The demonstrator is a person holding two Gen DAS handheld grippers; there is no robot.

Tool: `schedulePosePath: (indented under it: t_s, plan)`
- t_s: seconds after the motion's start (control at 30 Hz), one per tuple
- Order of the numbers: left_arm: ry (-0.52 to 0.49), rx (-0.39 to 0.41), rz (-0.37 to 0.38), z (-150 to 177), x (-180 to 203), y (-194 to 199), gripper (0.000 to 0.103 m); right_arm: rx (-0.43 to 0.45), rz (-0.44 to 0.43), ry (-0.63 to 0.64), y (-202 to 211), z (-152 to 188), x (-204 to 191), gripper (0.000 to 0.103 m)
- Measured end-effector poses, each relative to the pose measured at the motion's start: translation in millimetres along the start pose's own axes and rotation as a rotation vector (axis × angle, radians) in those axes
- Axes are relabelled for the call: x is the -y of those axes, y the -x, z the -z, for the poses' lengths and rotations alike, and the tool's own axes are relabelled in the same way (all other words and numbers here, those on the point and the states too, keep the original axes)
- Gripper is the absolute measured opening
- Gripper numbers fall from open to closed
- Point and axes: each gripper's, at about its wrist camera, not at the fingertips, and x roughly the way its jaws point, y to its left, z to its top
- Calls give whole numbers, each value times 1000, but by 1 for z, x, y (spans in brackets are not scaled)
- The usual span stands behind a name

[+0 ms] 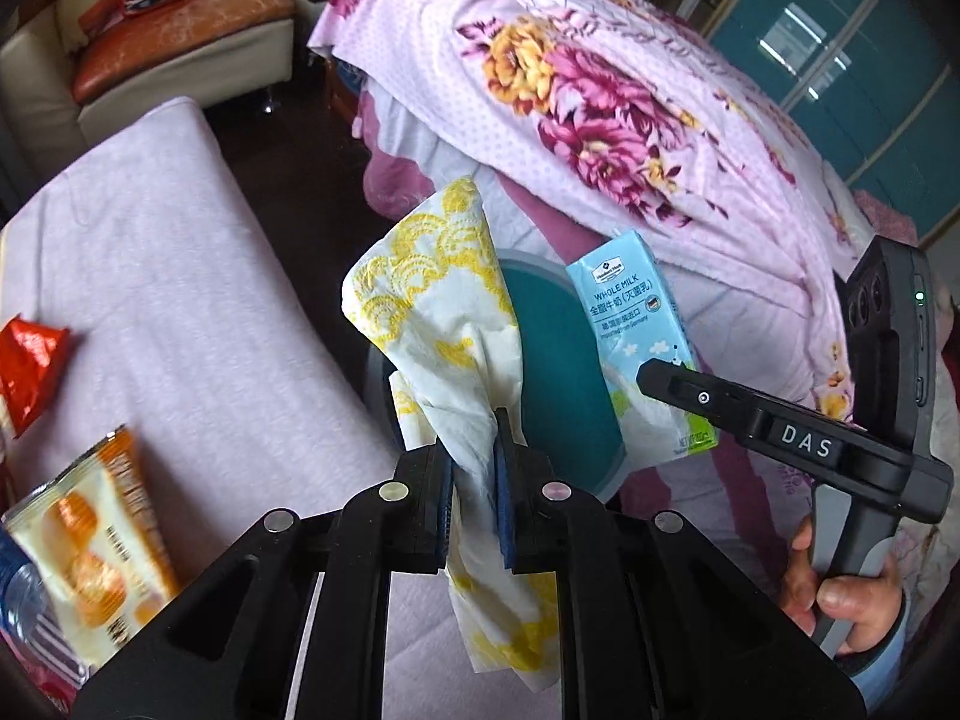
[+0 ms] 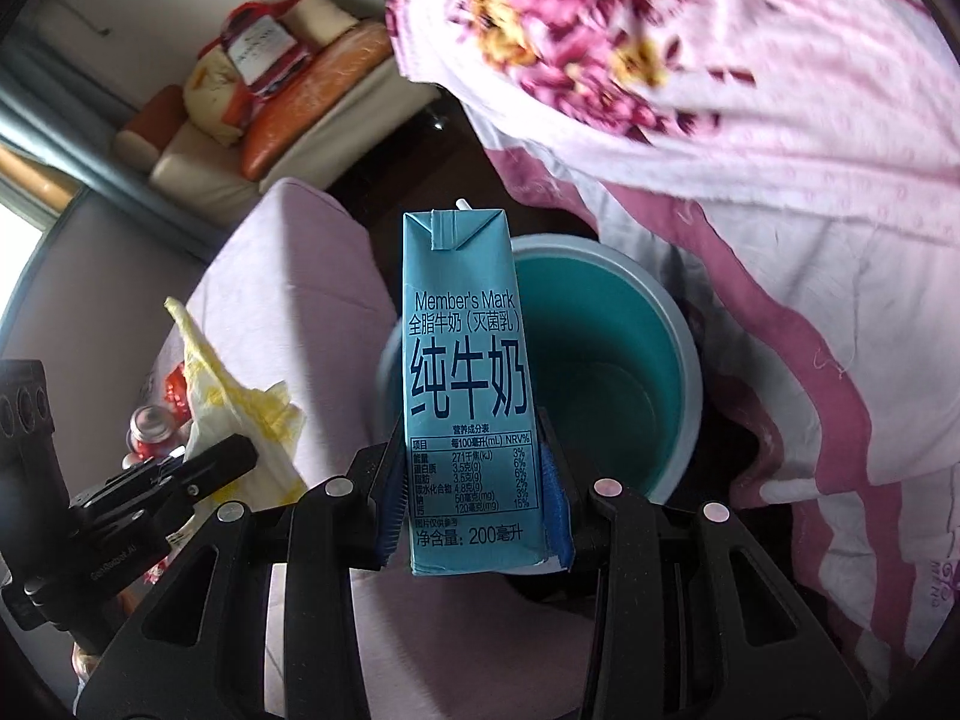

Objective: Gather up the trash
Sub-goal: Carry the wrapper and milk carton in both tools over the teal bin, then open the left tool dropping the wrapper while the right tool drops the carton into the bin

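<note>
- Left gripper [image 1: 474, 480] pinches a yellow-patterned paper napkin [image 1: 444, 312].
- Right gripper [image 2: 474, 510] clamps an upright blue milk carton [image 2: 465, 390].
- Teal bin [image 2: 606, 372] stands just beyond both.

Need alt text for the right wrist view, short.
The right gripper holds an upright blue milk carton in its jaws, in front of a teal bin. At left, the left gripper carries a yellow-patterned napkin.
</note>
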Motion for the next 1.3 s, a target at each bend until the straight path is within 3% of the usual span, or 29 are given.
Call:
schedulePosePath:
  t_s: [0.13, 0.2, 0.27, 0.37, 0.57, 0.9, 1.0, 1.13, 1.3]
  plan:
    - [-3, -49, -12, -4, 4, -27, 15, -14, 10, -21, -7, -3, 16, 36]
    - [0, -65, -19, -6, 3, -34, 27, -17, 19, -26, -10, -5, 19, 36]
    - [3, -67, -31, -7, 2, -38, 60, -20, 23, -31, -11, -7, 23, 36]
    - [-11, -37, -66, -7, 3, -32, 75, -21, 20, -35, -13, -9, 27, 36]
    - [16, -39, -79, -2, -7, -25, 85, -39, 21, -38, -21, -9, 27, 36]
    - [50, -30, -90, 9, -18, -1, 92, -46, 59, -28, -21, -6, 21, 36]
    - [53, -26, -88, 13, -21, 7, 93, -48, 62, -26, -20, -5, 18, 50]
    - [63, -18, -84, 18, -25, 16, 93, -41, 69, -17, -17, -2, 11, 57]
    - [78, -1, -75, 26, -31, 31, 93, -43, 75, -17, -12, 1, 0, 72]
